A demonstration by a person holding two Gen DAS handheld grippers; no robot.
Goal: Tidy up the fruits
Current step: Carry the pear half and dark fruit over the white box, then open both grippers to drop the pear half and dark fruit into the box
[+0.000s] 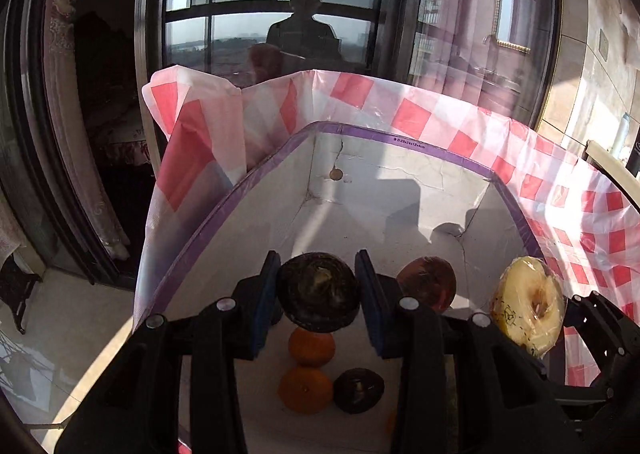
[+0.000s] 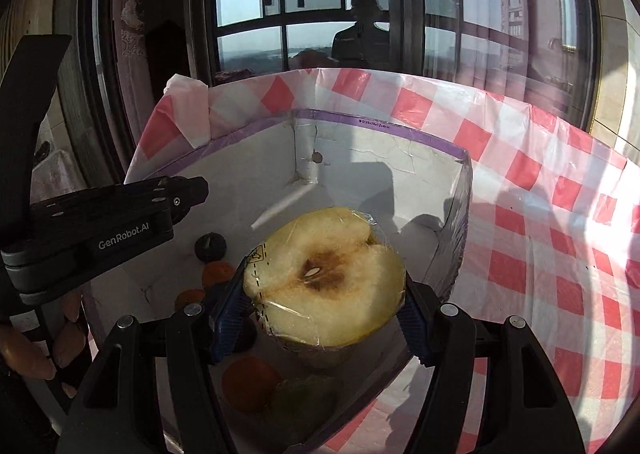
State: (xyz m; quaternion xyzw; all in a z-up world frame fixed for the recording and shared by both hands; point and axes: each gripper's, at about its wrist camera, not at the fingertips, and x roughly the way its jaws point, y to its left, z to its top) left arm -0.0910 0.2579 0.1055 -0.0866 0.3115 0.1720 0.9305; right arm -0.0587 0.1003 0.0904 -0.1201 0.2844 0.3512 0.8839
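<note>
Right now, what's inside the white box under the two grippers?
In the white box: two oranges, a dark mangosteen and a reddish-brown fruit. The gripper bodies cover the near floor, so anything there is hidden.

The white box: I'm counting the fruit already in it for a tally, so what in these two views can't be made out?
- Left wrist view: the left gripper and its dark round fruit cover much of the white box floor; a reddish fruit is half hidden.
- Right wrist view: the wrapped pear half in the right gripper hides the near floor; a shadowed greenish fruit cannot be identified.
</note>
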